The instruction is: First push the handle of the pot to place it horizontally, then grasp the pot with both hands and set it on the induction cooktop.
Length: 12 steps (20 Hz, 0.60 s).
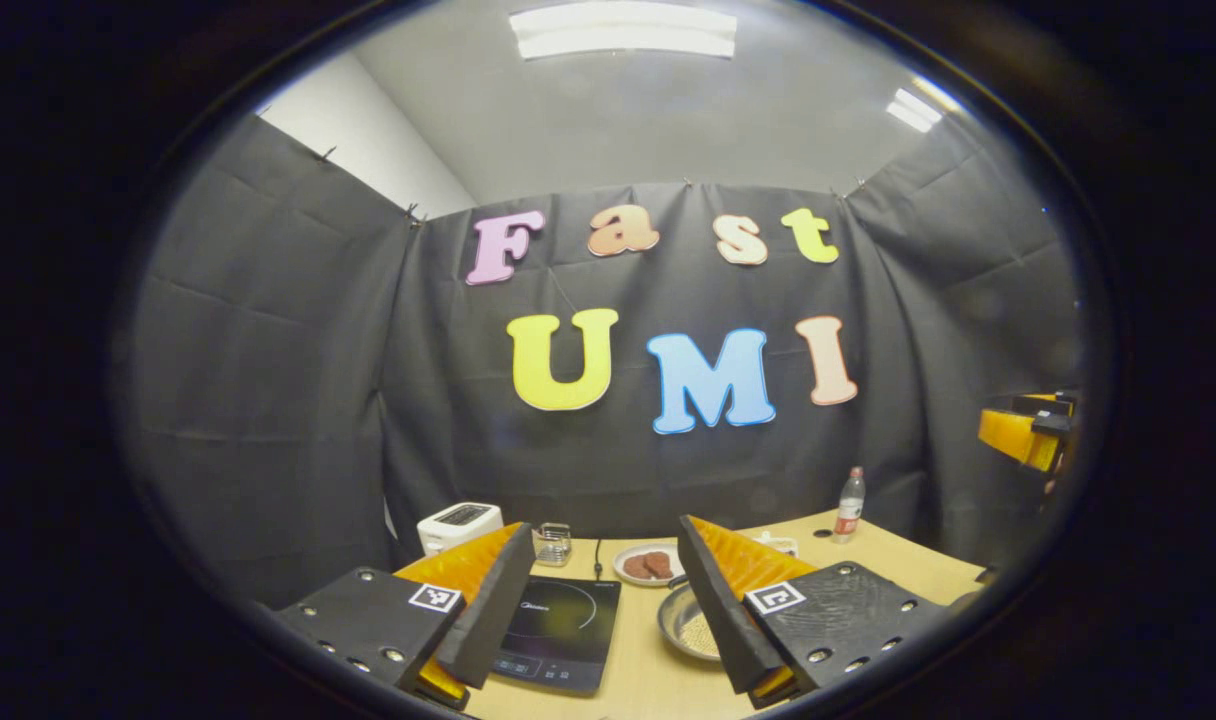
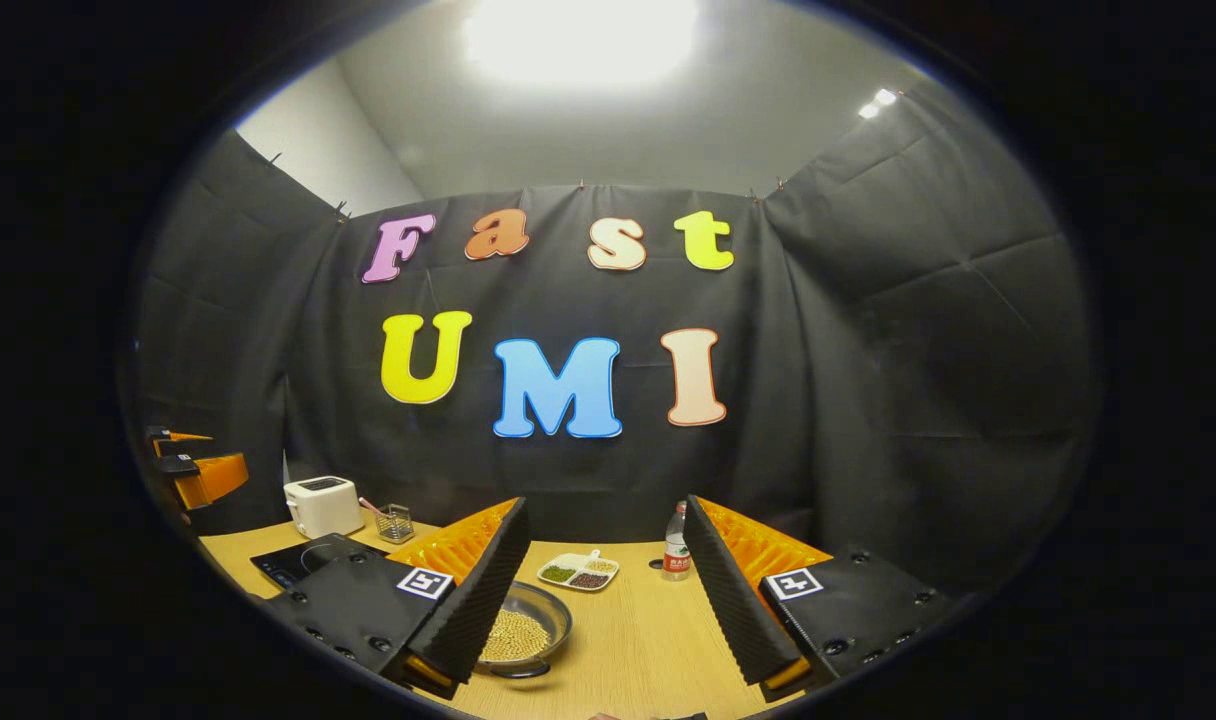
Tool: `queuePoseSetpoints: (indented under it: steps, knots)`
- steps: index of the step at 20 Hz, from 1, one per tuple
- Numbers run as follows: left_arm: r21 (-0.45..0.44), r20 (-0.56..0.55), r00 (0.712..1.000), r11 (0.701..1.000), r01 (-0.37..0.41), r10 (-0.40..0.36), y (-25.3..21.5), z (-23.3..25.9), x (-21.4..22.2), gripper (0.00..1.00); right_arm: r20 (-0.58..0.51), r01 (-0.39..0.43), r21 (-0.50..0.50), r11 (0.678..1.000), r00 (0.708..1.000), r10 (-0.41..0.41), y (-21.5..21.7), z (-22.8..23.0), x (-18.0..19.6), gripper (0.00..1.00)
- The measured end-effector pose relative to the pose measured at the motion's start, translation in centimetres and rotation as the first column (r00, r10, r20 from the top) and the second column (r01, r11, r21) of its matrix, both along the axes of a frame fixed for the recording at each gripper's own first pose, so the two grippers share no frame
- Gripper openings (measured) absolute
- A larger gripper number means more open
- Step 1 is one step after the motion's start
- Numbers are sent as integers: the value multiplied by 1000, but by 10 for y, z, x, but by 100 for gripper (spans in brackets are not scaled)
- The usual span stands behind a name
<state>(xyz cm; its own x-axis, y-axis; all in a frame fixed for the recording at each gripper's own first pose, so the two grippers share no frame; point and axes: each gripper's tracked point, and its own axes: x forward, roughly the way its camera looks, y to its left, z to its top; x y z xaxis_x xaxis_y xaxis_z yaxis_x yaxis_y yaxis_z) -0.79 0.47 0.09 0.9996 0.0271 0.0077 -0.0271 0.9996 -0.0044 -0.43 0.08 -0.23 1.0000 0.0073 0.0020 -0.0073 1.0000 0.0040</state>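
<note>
Cooktop (image 1: 560, 632) as landmark: toaster (image 1: 458, 526) behind it to left, small wire basket (image 1: 554, 543) behind, plate (image 1: 648, 564) with brown pieces behind to right.

Pot (image 1: 690, 622) just right of cooktop, part-filled with pale grains; likely metal, stiff, smooth; handle hard to make out. Best taken at opposite rims.

Bottle (image 1: 849, 505) far right.

Left gripper (image 1: 604, 610) and right gripper (image 2: 608, 600) both wide open, empty, above table (image 2: 628, 640).

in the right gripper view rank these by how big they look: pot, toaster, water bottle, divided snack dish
1. pot, though part sits behind the gripper and it is nearest the camera
2. toaster
3. divided snack dish and water bottle look alike in extent, one wide and flat, one tall and thin; not ranked
</note>
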Motion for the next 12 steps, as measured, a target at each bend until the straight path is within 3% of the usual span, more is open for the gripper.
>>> queuePoseSetpoints:
  steps: [5, 10, 12]
  knots:
    - [7, 3, 1000, 1000, -22, 22, 6, 2, -3, 87, 50, -15, 25, 1000, 999, 14, 3, 7, 6, 96]
    - [20, 16, 999, 999, -28, 27, 8, 6, -2, 89, -8, -6, 13, 1000, 1000, 6, 3, -7, 13, 98]
    - [22, 9, 1000, 999, -25, 25, 7, 2, -3, 85, -14, 2, 23, 1000, 1000, -2, 2, -8, 14, 98]
